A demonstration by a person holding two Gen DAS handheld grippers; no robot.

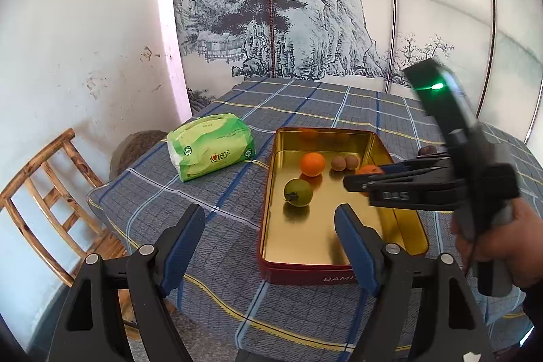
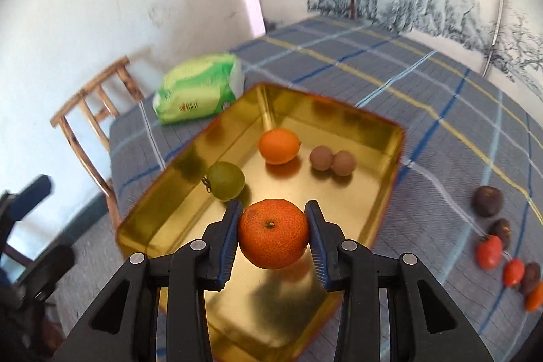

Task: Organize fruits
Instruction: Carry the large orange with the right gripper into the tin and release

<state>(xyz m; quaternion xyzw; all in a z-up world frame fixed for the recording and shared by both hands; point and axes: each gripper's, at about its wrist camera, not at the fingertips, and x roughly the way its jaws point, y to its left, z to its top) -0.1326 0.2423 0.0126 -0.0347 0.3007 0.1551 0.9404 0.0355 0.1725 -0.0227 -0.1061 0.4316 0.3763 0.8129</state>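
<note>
Left wrist view
Left tool (image 1: 269, 228): jaws spread wide, nothing between them, over the near end of the tin.
Tin (image 1: 342, 133): red outside, gold inside, lying open on the checked desk (image 1: 220, 192).
Fruit in tin: one orange (image 1: 312, 164), one green fruit (image 1: 298, 192), two small brown fruits (image 1: 343, 163) side by side, touching.
Right tool (image 1: 354, 184): reaches in from the right above the tin, held by a hand (image 1: 499, 243); an orange fruit shows partly behind its fingers.
Tissue pack (image 1: 210, 145): green, on the desk left of the tin.
Chair (image 1: 51, 192): wooden, at the desk's left edge.

Right wrist view
Right tool (image 2: 273, 234): pads pressed on both sides of a mandarin (image 2: 273, 233), gripped above the tin's gold floor.
Loose fruit (image 2: 488, 251): red and dark pieces in a row on the desk, right of the tin.
</note>
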